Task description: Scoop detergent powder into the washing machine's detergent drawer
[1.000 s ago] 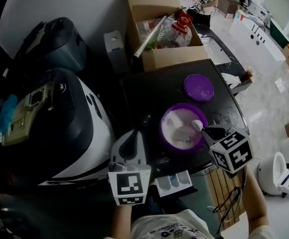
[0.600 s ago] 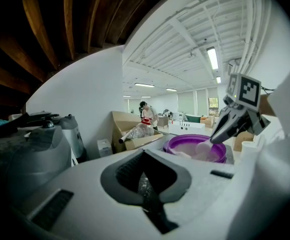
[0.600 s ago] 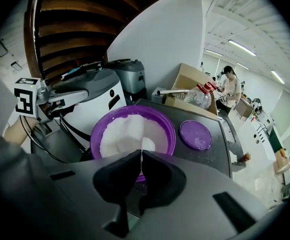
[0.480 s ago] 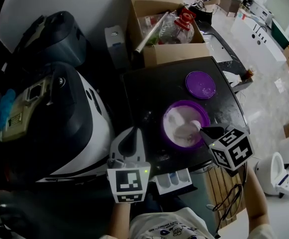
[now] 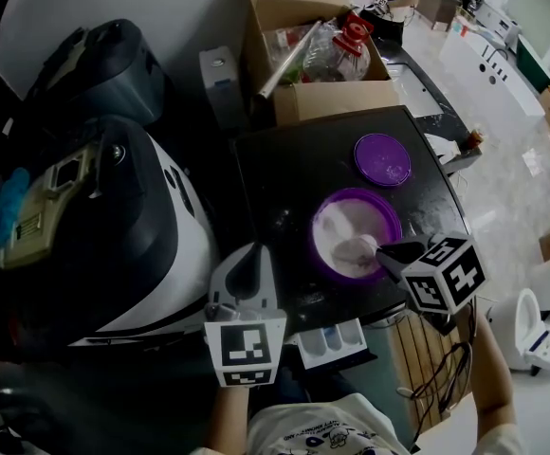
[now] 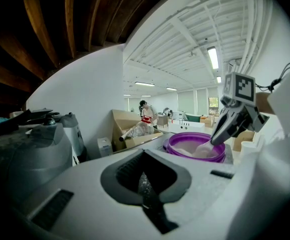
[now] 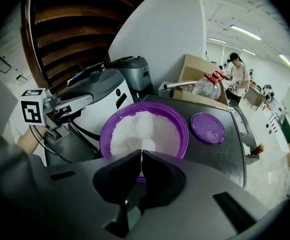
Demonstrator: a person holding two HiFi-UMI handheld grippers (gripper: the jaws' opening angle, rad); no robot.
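Detergent powder (image 5: 341, 224) lies heaped in the purple bowl (image 5: 356, 193) on the black surface (image 5: 275, 178). At the left, the left gripper (image 5: 248, 262) hangs by the surface's near left corner, its fingers closed on nothing. Right of it and nearer the person, the white detergent drawer (image 5: 332, 341) stands pulled out. The right gripper (image 5: 387, 251) pinches a white spoon (image 5: 358, 249) by its handle, the scoop end dipped in the powder. A purple lid (image 5: 382, 159) lies just beyond the bowl.
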